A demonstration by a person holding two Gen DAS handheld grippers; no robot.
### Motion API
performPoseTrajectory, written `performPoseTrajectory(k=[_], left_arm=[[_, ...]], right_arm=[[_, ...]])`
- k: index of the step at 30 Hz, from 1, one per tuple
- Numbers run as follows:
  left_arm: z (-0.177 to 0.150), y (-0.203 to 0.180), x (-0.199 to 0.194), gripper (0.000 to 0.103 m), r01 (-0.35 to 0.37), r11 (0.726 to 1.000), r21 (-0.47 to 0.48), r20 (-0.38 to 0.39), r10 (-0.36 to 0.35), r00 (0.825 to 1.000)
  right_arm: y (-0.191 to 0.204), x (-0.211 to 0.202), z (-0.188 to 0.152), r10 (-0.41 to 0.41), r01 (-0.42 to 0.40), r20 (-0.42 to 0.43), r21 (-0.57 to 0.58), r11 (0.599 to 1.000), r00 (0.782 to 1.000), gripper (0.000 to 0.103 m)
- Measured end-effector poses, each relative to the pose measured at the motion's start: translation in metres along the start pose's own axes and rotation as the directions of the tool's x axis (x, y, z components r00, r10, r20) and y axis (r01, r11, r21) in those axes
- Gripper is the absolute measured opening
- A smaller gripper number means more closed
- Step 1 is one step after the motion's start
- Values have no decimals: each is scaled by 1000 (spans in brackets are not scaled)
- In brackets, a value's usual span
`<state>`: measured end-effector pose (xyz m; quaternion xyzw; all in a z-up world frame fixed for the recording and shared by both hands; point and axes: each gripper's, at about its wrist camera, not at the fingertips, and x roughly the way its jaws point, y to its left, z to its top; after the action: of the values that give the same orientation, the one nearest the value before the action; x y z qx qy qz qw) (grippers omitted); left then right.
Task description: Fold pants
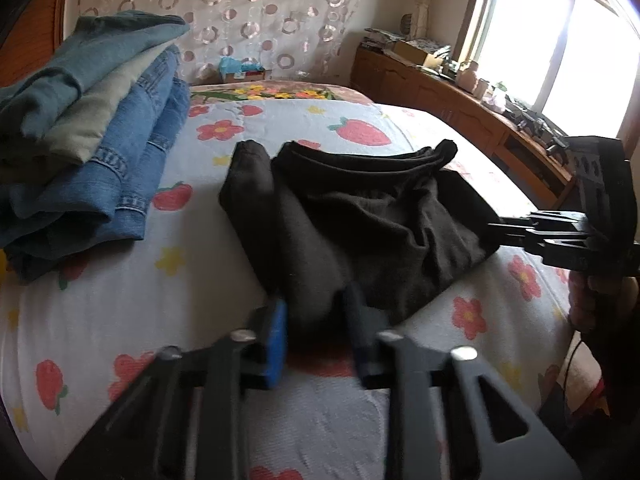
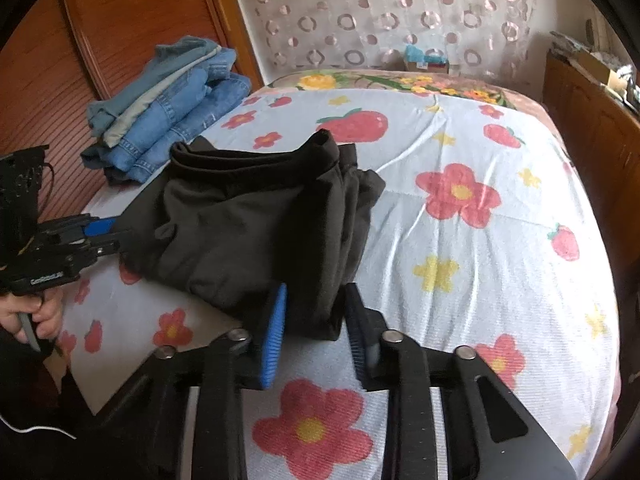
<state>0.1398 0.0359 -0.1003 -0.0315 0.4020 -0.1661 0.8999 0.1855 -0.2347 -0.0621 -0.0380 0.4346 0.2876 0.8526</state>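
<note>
pants: black pants [image 1: 360, 216], already bunched/part-folded, lie mid-bed on the flowered sheet [image 1: 120, 320], near edge toward the person; waistband [image 2: 256, 164] at the far end.
left gripper: left gripper [image 1: 316, 332] clamped on the near-left corner of the fabric; pads [image 1: 278, 336] pressing cloth, no gap visible.
right gripper: right gripper [image 2: 316, 320] closed on the near-right corner; blue pad [image 2: 274, 332] tight vs the fabric.
axis: long axis runs approx. near-to-far across the bed, from the gripped edge to the waistband; waistband end points toward the headboard-side curtain wall [image 1: 240, 12]. One leg roll [image 1: 250, 176] sticks out to the left, slightly skewed.
risk 1: thin bite on both corners — if only the top layer is caught, lower layers likely stay behind on lift, fold opens up.
risk 2: uneven lift L vs R would twist the bundle, crooked fold.
risk 3: stray leg roll may drag or flop out.
risk 4: jeans stack [image 1: 92, 140] lies just beside on the left; a wide swing could knock it.
</note>
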Motion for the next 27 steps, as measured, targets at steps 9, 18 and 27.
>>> performPoseTrajectory(k=[9, 18, 27], left_arm=[[-2, 2, -18, 5, -6, 1000, -23, 41, 6, 999], [-12, -23, -39, 5, 41, 999, 23, 54, -42, 998], [-34, -47, -61, 6, 55, 997, 62, 64, -59, 996]], right_arm=[[2, -13, -6, -36, 36, 35, -13, 999, 999, 3], [9, -40, -20, -55, 56, 61, -11, 998, 997, 3], [20, -72, -51, -78, 79, 73, -10, 997, 994, 3]])
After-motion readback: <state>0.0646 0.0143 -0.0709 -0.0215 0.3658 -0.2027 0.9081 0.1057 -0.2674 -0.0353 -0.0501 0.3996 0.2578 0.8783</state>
